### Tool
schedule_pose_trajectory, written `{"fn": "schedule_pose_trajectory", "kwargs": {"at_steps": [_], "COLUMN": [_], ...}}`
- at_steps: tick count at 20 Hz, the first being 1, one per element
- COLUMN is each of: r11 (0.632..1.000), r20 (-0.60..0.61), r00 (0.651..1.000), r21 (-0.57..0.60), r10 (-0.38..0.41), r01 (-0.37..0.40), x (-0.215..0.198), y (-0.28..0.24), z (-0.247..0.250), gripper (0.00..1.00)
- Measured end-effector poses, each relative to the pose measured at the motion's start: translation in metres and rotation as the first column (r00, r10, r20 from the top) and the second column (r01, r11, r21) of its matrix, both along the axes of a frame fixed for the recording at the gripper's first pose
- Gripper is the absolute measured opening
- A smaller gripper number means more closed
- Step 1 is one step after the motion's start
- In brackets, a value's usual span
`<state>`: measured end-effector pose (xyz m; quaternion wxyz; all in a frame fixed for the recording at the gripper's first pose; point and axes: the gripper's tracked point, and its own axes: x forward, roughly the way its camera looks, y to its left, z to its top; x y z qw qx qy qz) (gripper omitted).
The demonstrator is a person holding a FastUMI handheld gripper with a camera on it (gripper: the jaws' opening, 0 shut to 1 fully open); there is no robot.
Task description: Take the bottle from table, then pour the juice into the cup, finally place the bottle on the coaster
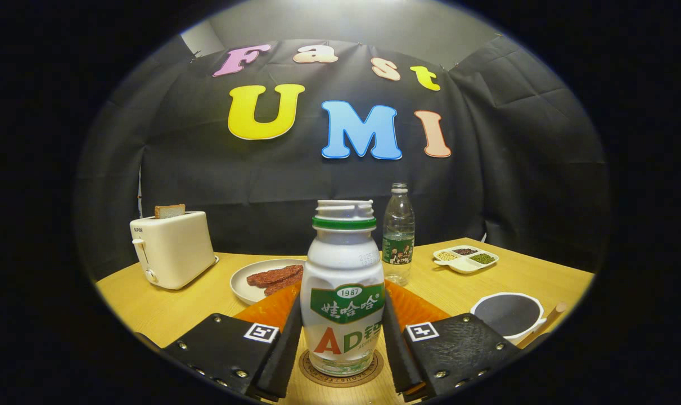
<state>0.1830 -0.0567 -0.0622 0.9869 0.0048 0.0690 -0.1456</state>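
- Two fingers of the gripper (343, 343) flank the bottle (343, 304), seemingly touching; grip pressure unclear.
- Bottle stands upright on the coaster (341, 374), cap off.
- Judgement: open evenly, back straight off, no tipping.
- Cup (508, 315) sits right on the bench (520, 275).

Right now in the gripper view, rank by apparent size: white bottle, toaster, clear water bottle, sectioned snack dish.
1. White bottle, between the jaws on the coaster; nearness inflates it.
2. Toaster.
3. Clear water bottle.
4. Sectioned snack dish.
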Motion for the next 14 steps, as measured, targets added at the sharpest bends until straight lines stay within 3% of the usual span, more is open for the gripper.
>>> {"fn": "schedule_pose_trajectory", "kwargs": {"at_steps": [8,11,14], "r11": [1.0,1.0,0.999], "r20": [-0.015,-0.049,-0.038], "r00": [1.0,0.999,0.999], "r21": [0.003,-0.031,-0.037], "r10": [0.02,0.002,0.013], "r01": [-0.02,-0.003,-0.015], "x": [0.004,0.001,-0.001], "y": [0.006,0.004,0.005], "z": [-0.008,-0.012,-0.004], "gripper": [0.71,0.94,0.96]}}
